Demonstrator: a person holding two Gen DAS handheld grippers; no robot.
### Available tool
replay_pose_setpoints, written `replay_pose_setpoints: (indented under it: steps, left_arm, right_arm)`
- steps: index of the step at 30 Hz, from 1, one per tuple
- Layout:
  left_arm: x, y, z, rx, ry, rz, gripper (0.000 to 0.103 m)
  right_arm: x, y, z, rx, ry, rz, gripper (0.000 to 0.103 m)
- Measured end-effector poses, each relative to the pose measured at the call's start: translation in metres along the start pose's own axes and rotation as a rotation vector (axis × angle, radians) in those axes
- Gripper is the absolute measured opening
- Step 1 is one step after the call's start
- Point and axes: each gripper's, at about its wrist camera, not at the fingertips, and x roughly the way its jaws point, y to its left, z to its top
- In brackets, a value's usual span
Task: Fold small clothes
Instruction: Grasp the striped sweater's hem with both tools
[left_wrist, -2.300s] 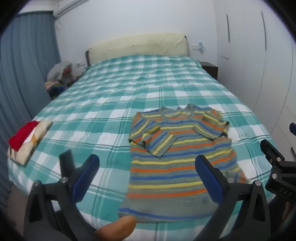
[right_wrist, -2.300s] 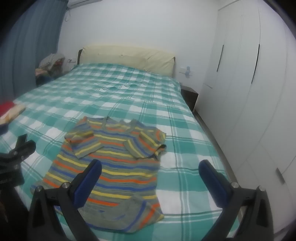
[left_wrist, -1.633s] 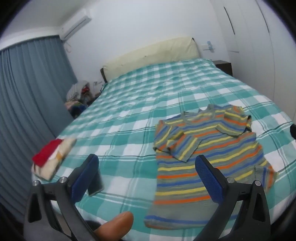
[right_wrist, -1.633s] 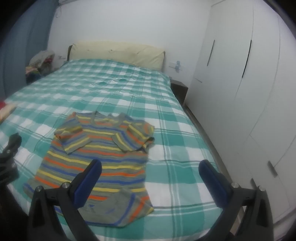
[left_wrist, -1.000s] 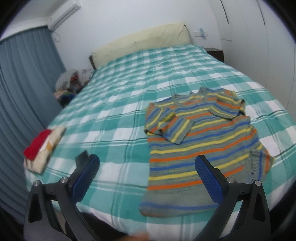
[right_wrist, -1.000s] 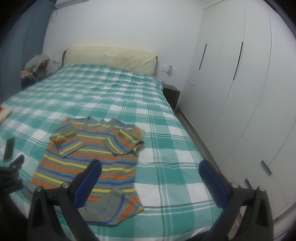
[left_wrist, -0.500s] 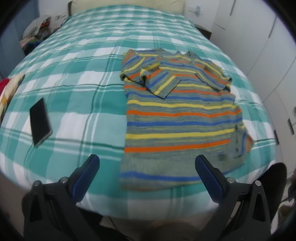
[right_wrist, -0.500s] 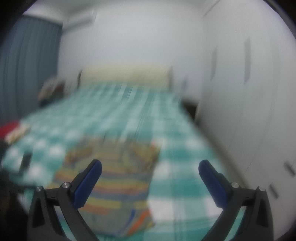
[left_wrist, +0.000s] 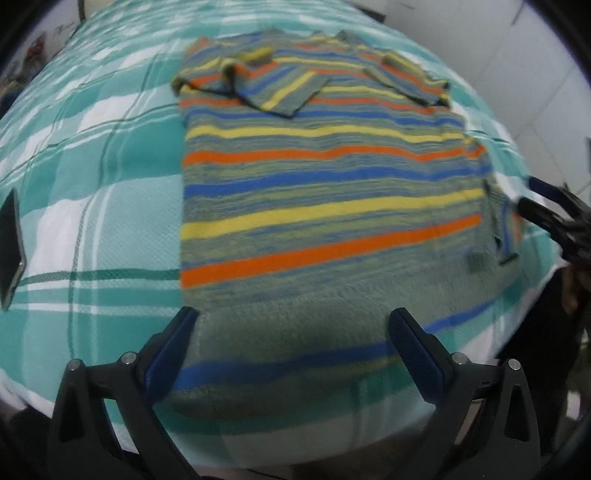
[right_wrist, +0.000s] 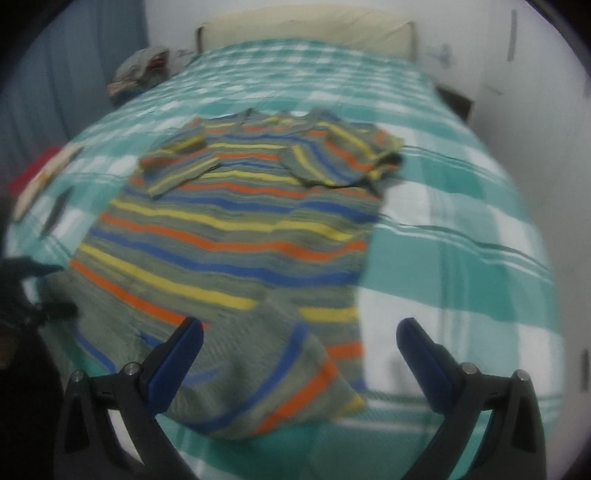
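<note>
Two grippers hung over the near edge of the bed (left_wrist: 92, 206), each spread wide and holding nothing. The left gripper (left_wrist: 291, 332) bracketed the hem of the striped sweater (left_wrist: 325, 206) at 6 o'clock in its own view; the right gripper (right_wrist: 299, 343) stood over the turned-up hem corner (right_wrist: 280, 373) at the garment's near right.

The sweater lay flat, collar toward 12 o'clock, with both sleeves folded across the chest.

A dark phone (left_wrist: 11, 251) lay on the sheet at 9 o'clock, well apart from the cloth. A folded red-and-cream stack (right_wrist: 40, 173) sat farther off at 10 o'clock in the right view.

Likely faults, as judged by the onlooker:
- The doubled corner could be pinched as one layer, so the fold would carry a lump.
- A deep bite at the hem might catch the checked sheet as well as the knit.
- Uneven lift between the two tools would skew the stripes and could spill the sleeves out of their fold.
- Both views were blurred, so the exact gap to the cloth could not be told.
</note>
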Motion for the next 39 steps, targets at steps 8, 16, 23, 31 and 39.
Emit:
replay_pose_setpoints:
  steps: [8, 16, 23, 31, 39]
  left_arm:
    - [-0.024, 0.001, -0.016, 0.054, -0.059, -0.022, 0.069]
    - [-0.054, -0.007, -0.072, 0.2, 0.056, -0.128, 0.006]
    - [-0.079, 0.024, -0.096, 0.132, 0.102, -0.118, 0.026]
    - [-0.027, 0.035, -0.058, -0.101, 0.022, -0.133, 0.052]
    - [-0.036, 0.03, -0.065, -0.014, 0.029, -0.012, 0.004]
  right_arm:
    - [0.02, 0.009, -0.017, -0.093, 0.164, 0.131, 0.026]
    - [-0.066, 0.005, -0.08, -0.104, 0.265, 0.131, 0.008]
    - [-0.089, -0.037, -0.121, 0.078, 0.292, 0.058, 0.031]
    - [-0.033, -0.04, -0.11, 0.262, 0.203, 0.323, 0.062]
    - [-0.053, -0.05, -0.124, 0.277, 0.285, 0.232, 0.005]
